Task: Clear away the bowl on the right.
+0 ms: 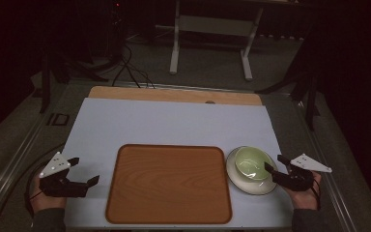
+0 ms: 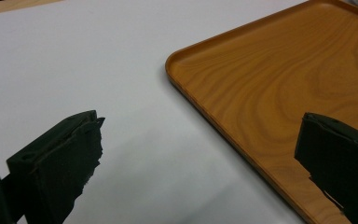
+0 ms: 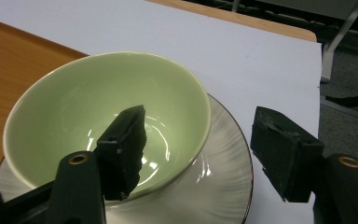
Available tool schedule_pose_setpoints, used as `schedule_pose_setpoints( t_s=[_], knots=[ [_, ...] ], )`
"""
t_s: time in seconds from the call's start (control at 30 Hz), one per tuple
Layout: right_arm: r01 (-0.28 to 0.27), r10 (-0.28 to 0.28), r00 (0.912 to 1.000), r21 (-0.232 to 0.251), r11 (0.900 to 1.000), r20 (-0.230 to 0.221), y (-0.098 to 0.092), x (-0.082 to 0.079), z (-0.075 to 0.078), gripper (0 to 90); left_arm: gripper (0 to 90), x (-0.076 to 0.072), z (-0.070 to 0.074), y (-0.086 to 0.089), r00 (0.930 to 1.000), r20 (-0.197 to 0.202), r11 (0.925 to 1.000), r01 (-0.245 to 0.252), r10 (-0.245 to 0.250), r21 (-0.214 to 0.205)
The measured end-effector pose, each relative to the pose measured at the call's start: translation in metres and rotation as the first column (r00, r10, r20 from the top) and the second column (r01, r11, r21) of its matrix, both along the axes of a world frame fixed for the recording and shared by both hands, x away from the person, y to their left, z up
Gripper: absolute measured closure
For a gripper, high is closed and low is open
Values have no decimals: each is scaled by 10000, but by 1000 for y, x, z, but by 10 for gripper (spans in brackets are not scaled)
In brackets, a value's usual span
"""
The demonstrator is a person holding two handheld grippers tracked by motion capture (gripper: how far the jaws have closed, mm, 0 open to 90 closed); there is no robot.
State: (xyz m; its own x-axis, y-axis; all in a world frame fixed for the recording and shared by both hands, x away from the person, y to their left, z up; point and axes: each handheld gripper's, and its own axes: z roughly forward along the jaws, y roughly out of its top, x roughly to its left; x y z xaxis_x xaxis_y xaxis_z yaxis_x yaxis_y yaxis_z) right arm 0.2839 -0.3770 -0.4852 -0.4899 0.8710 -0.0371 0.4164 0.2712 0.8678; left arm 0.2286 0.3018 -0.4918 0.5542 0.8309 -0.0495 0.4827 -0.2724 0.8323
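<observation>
Right gripper (image 3: 198,154) straddling the rim of the green bowl (image 3: 74,102)

Its jaws stand wide apart, one inside the bowl, one outside over the plate (image 3: 223,186), neither pressing the wall. Bowl and plate sit just right of the wooden tray (image 1: 169,183). The left gripper (image 1: 84,171), also spread and empty, hovers left of the tray.

High view: fixed cam above person's side, looks fwd + down over whole worktop (image 1: 174,121), far off. Left gripper view: low, close, along its tongs (image 2: 200,154) toward tray (image 2: 279,84) corner. Right gripper view: close over bowl (image 3: 74,107) on plate (image 3: 223,158); tray, bowl + plate also in high view.
</observation>
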Motion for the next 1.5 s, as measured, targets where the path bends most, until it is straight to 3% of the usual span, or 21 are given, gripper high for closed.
schedule_pose_setpoints(
  t_s=[0.63, 0.93, 1.5],
  knots=[
    [-88, 88, 10000, 62, 9999, 4, 1, 4, 2, 348, 7, -3, 0, 2, 9998, 176, 9999, -88, 89, -73],
    [-352, 352, 9994, -425, 9985, 0, 6, 14, 11, 350, 7, -4, -1, 3, 9997, 153, 9998, -162, 164, -125],
    [-623, 594, 9977, -960, 9934, -334, 11, 31, 6, 367, 7, -4, -1, 3, 9998, 100, 9998, -161, 162, -129]
  ],
)
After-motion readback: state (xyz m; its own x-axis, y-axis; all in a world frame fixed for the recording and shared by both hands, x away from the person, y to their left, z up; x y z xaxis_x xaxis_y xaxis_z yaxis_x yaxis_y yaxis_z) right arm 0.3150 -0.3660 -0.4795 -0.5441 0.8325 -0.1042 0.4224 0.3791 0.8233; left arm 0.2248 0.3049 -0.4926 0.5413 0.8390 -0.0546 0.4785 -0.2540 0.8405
